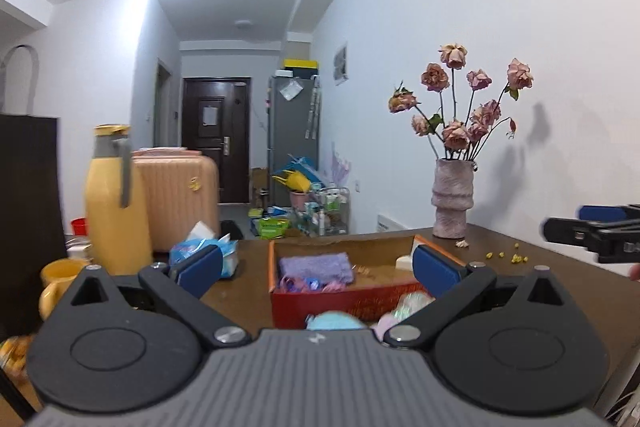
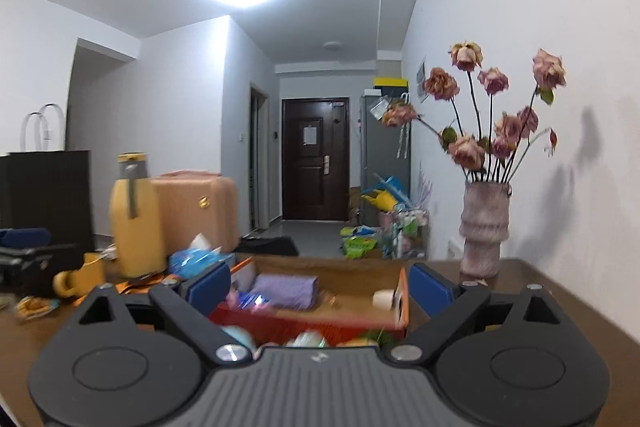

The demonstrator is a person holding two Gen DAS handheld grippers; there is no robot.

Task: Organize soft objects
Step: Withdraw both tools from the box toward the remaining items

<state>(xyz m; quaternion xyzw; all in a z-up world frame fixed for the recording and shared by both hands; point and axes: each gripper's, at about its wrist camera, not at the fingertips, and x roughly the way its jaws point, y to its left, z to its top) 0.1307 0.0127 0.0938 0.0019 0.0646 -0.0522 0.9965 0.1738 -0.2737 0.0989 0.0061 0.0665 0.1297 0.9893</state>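
A red cardboard box (image 1: 340,307) lies open on the brown table, straight ahead of both grippers. In it are a folded purple cloth (image 1: 316,267), small coloured bits (image 1: 300,283) and a white block (image 1: 404,261). A light blue soft thing (image 1: 336,321) and a pale pink one (image 1: 408,303) lie in front of the box, partly hidden by the gripper body. My left gripper (image 1: 318,269) is open and holds nothing. My right gripper (image 2: 320,287) is open too, framing the box (image 2: 312,327) and purple cloth (image 2: 286,291). Its fingers (image 1: 580,233) show at the right edge of the left wrist view.
A pink vase of dried roses (image 1: 452,203) stands at the table's far right by the wall, with small yellow bits (image 1: 508,257) nearby. To the left are a yellow thermos jug (image 1: 116,203), a yellow mug (image 1: 60,283) and a blue tissue pack (image 1: 200,247).
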